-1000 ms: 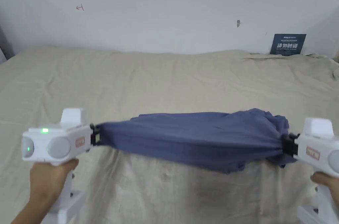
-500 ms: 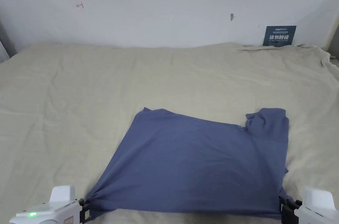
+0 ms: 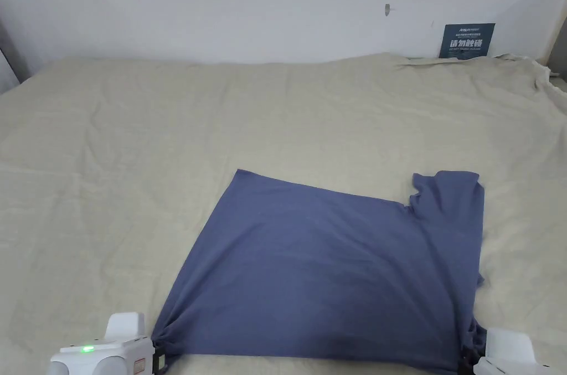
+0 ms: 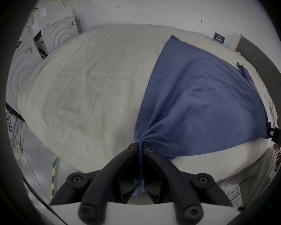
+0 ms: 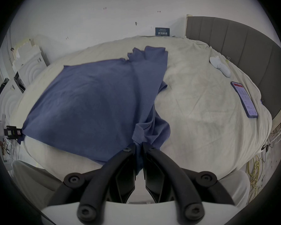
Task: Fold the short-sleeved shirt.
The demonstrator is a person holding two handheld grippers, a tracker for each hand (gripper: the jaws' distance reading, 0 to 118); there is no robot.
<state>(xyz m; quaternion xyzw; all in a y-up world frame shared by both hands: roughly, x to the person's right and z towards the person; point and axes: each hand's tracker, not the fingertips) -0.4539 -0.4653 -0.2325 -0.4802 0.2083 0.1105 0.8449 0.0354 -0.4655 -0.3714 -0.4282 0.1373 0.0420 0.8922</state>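
We begin with the bed (image 3: 166, 116), covered by a beige sheet, which stretches far ahead of both tongs. On it, directly in front of the tongs and between them, lies the short-sleeved shirt (image 3: 332, 271), blue and spread nearly flat; one sleeve (image 3: 448, 193) is folded in on itself at the far corner ahead of the right tongs.

We hold the left tongs (image 4: 140, 145) pressed together on the near corner of the shirt, where the cloth gathers into small pleats. The right tongs (image 5: 138, 145) are also closed, pinching a bunch of cloth at the other near corner, where a loose flap hangs beside them.

We judge the shirt light, thin and very soft: it will sag and wrinkle when we lift it, and it will not keep a crease alone. It is best held at corners or along a hem, with light tension between the two tongs.

To the right of the right tongs, well apart from the shirt, a phone (image 5: 244, 101) and a small white object (image 5: 220, 66) rest on the sheet. We see no containers here.
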